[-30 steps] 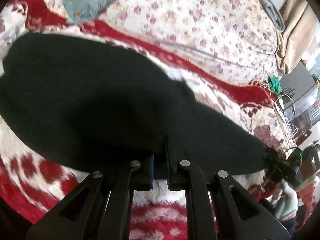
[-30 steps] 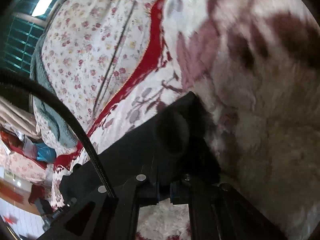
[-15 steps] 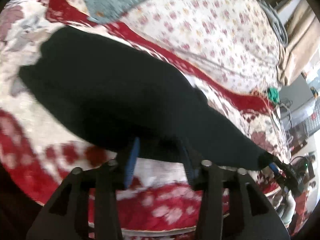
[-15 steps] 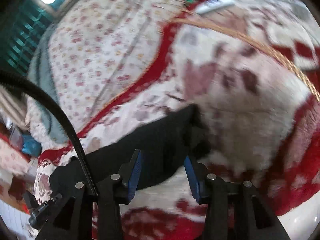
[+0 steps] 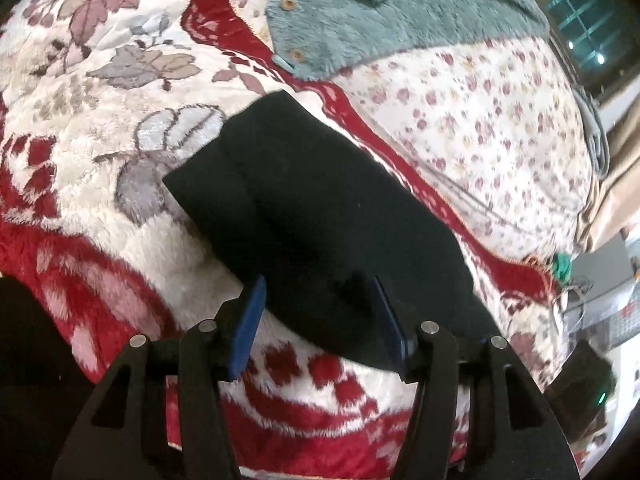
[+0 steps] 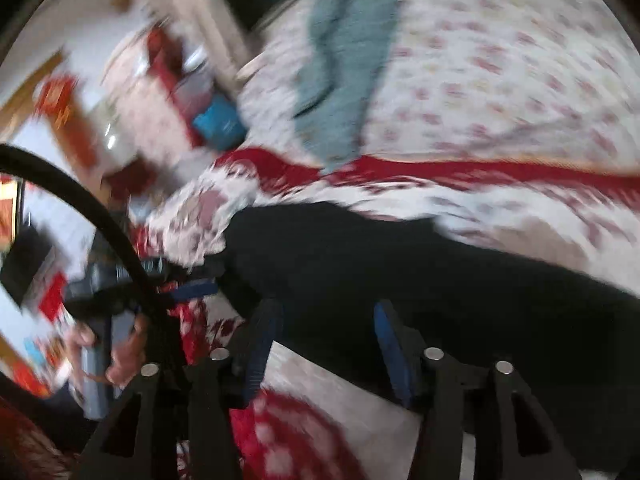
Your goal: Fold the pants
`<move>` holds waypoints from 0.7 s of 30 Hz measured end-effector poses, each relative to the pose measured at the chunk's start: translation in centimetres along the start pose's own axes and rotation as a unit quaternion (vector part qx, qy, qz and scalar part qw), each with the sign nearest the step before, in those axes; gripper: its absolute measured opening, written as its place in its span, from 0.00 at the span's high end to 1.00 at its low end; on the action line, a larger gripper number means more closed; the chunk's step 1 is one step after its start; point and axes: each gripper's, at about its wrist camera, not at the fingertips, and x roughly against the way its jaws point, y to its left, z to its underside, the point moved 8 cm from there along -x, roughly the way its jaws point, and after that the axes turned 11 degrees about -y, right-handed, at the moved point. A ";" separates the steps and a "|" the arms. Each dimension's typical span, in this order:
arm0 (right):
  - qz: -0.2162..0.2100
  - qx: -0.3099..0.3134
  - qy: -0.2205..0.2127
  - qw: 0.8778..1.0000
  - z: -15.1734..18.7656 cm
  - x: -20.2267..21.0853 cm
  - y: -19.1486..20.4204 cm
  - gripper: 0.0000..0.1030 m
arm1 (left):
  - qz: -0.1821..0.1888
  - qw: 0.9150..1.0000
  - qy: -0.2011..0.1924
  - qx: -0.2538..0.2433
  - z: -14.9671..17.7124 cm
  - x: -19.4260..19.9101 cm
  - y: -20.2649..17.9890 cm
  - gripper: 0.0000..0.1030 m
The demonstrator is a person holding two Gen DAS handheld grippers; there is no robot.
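The black pants [image 5: 312,216] lie folded in a long flat strip on the red and white floral blanket [image 5: 80,152]. My left gripper [image 5: 318,312] is open, its blue-padded jaws straddling the near edge of the pants without holding them. In the blurred right wrist view the pants [image 6: 400,264] stretch from centre to right, and my right gripper [image 6: 326,334] is open just above their near edge. The left gripper [image 6: 188,290] and the hand holding it show at the left of that view.
A teal fleece garment with buttons [image 5: 380,12] lies on the flower-print quilt [image 5: 480,128] behind the pants. Cables and a green object [image 5: 562,264] sit at the bed's right edge. Cluttered shelves and boxes [image 6: 80,120] stand beyond the bed's left side.
Both grippers let go of the pants and opened. Both pulled back from the cloth, and the right one swung left, blurring its view.
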 end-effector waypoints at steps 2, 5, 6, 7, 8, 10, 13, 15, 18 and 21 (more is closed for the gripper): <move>0.020 0.062 0.009 0.998 0.6 -1.5 1.8 0.51 | 0.004 1.000 0.003 0.007 -0.6 -0.4 0.3 0.47; 0.046 0.147 0.020 0.988 1.7 -3.4 3.3 0.51 | 0.007 1.000 0.015 0.021 -1.1 -1.4 0.6 0.47; 0.046 0.161 0.025 0.986 2.0 -3.9 3.5 0.51 | 0.007 1.000 0.016 0.026 -1.4 -1.6 0.8 0.47; 0.044 0.172 0.030 0.984 2.3 -4.2 3.9 0.51 | 0.008 0.999 0.015 0.030 -1.6 -1.6 0.8 0.47; 0.048 0.187 0.033 0.981 2.7 -4.6 4.2 0.51 | 0.010 0.999 0.012 0.037 -1.9 -1.6 0.9 0.47; 0.061 0.210 0.035 0.975 2.9 -5.1 4.1 0.51 | 0.020 0.999 0.002 0.049 -2.4 -1.1 0.9 0.47; 0.089 0.235 0.030 0.968 2.8 -5.5 3.6 0.51 | 0.021 0.999 0.007 0.036 -2.4 -1.3 0.9 0.47; 0.091 0.237 0.032 0.967 2.7 -6.0 3.3 0.51 | 0.020 0.999 0.012 0.036 -2.4 -1.5 1.0 0.47; 0.077 0.239 0.046 0.967 2.7 -6.7 3.1 0.51 | 0.026 0.999 0.010 0.043 -2.8 -1.0 0.7 0.47; 0.057 0.226 0.044 0.972 2.5 -6.6 2.9 0.61 | 0.019 0.999 -0.010 0.029 -3.8 0.0 0.7 0.47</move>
